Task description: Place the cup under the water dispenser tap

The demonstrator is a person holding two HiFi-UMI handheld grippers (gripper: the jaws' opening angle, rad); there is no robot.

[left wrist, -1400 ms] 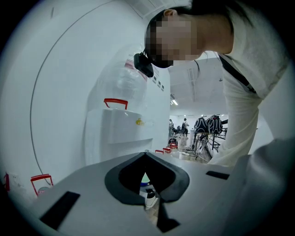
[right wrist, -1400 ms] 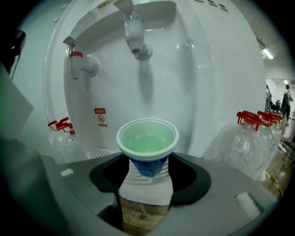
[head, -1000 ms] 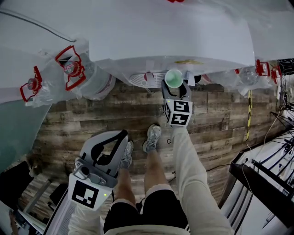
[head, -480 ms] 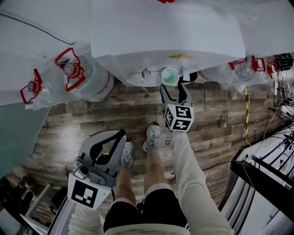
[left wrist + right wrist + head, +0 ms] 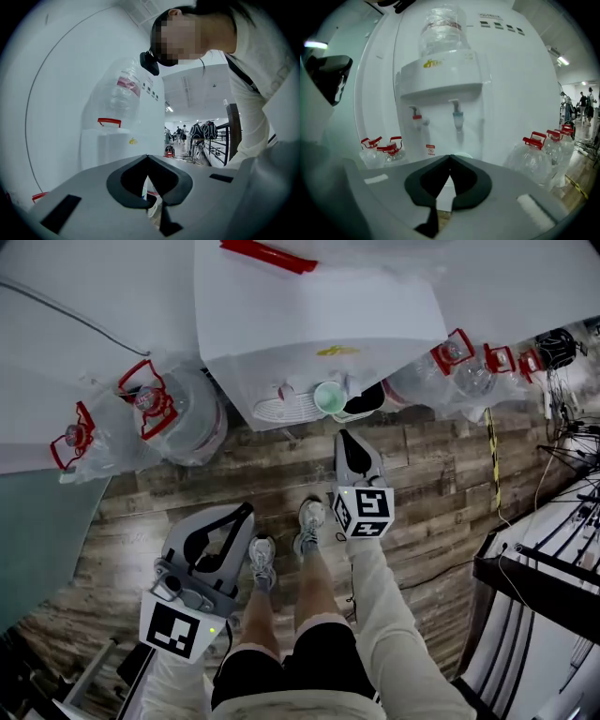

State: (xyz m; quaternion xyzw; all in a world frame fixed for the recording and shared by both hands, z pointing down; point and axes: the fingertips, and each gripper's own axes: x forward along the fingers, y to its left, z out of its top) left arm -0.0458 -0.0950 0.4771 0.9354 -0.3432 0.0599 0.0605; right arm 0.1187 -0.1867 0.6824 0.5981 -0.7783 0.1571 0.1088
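A second ago the right gripper held the green cup between its jaws. It has since let go and drawn back toward 6 o'clock, its jaws now pressed together on nothing. The cup stands on the water dispenser ledge, at 12 o'clock from that gripper and apart from it, just beside the drip grille. The left gripper, at 8 o'clock, is likewise closed and empty (it hangs much where it was). In the right gripper view only the cup's pale rim peeks over the jaws, below the blue tap; its body is hidden.
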